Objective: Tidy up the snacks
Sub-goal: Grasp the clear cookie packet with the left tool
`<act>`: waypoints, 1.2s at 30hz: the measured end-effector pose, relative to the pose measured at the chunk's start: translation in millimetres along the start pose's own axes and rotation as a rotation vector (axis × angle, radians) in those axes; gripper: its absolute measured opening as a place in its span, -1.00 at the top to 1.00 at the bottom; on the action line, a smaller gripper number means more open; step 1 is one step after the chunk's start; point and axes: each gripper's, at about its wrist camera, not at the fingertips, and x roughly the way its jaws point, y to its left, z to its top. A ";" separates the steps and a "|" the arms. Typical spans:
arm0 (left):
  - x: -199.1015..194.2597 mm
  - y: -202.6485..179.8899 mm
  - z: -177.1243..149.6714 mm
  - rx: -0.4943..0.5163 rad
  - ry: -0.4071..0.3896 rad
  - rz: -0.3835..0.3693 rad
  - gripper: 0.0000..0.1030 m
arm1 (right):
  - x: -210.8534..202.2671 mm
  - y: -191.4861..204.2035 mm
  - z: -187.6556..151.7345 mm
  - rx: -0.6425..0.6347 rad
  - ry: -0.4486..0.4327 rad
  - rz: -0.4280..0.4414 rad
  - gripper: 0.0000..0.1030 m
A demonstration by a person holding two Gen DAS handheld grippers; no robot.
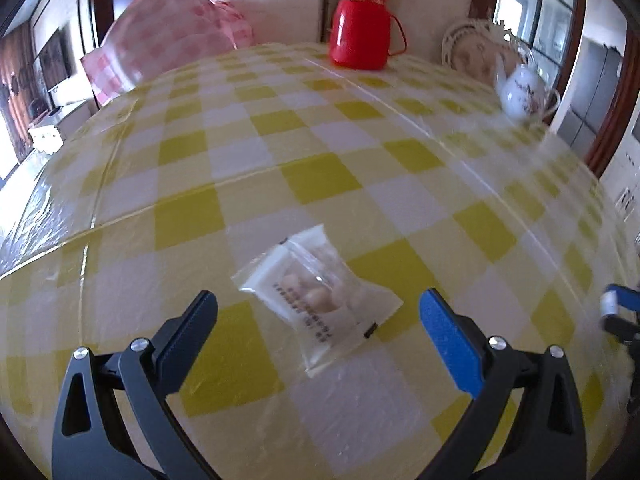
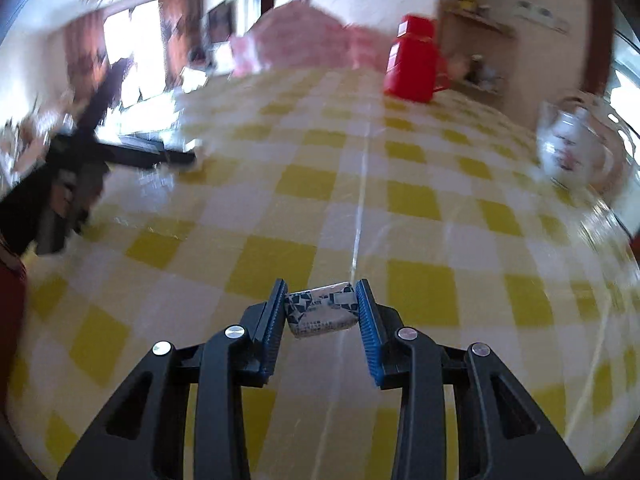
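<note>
A clear and white snack packet [image 1: 318, 298] with pale round pieces inside lies on the yellow checked tablecloth [image 1: 320, 152]. My left gripper [image 1: 318, 308] is open, its jaws wide on either side of the packet, just above it. My right gripper [image 2: 321, 306] is shut on a small wrapped snack bar [image 2: 321, 312] with a dark blue and white pattern, held a little above the cloth. The right gripper also shows at the right edge of the left wrist view [image 1: 618, 312]. The left gripper appears blurred at the left in the right wrist view [image 2: 120, 152].
A red thermos jug [image 1: 360, 24] stands at the table's far side. A white flowered teapot [image 1: 522, 90] sits at the far right by a white woven basket [image 1: 468, 46]. A pink checked cover [image 1: 172, 36] is behind the far left edge.
</note>
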 end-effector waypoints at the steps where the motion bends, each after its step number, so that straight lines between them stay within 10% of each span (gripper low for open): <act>1: 3.6 -0.8 0.9 -0.004 0.007 -0.014 -0.96 | -7.0 -1.2 -4.3 0.037 -0.023 0.008 0.32; 3: 13.5 -7.4 2.3 -0.010 0.036 -0.053 -0.96 | -16.2 -1.0 -6.6 0.067 -0.055 0.013 0.32; 5: 14.7 -16.9 3.1 0.020 0.035 0.022 -0.50 | -20.7 -0.4 -5.4 0.068 -0.072 0.022 0.32; 6: 13.3 -19.6 3.5 0.021 0.024 0.064 0.16 | -23.0 -1.0 -5.7 0.072 -0.079 0.026 0.32; 9: 6.7 -21.5 1.3 -0.015 -0.006 -0.014 0.18 | -28.1 -3.0 -7.0 0.089 -0.094 0.039 0.32; 22: -35.8 -122.3 -37.8 0.175 -0.098 0.050 0.19 | -22.2 -5.7 -9.0 0.124 -0.094 0.072 0.32; 36: -111.4 -140.4 -94.1 0.043 -0.260 0.002 0.19 | -63.2 13.9 -38.2 0.214 -0.155 0.034 0.32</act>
